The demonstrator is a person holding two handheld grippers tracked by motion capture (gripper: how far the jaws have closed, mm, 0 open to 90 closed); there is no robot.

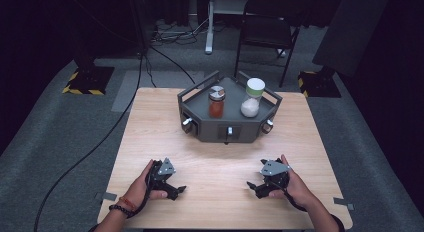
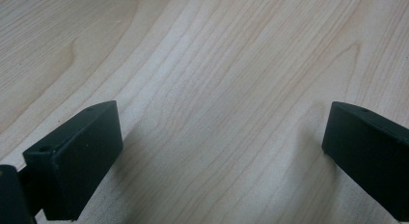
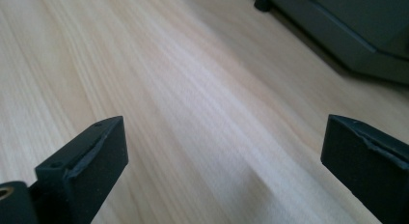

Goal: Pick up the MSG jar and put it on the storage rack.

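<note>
On the grey rack [image 1: 200, 123], red-filled spice jar [image 1: 216, 103], white-filled shaker [image 1: 251, 98], both upright

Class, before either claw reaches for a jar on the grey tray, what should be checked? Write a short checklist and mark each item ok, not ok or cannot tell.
1. Left claw open and holding nothing: ok, jaws wide apart over bare wood.
2. Right claw open and holding nothing: ok.
3. Glass jar of red powder with a grey lid upright on the grey angular tray: ok.
4. Jar of white powder with a white lid upright, apart from the red one: ok.
5. Light wooden table free of obstacles between claws and tray: ok.
6. Lids screwed tight: cannot tell.
</note>
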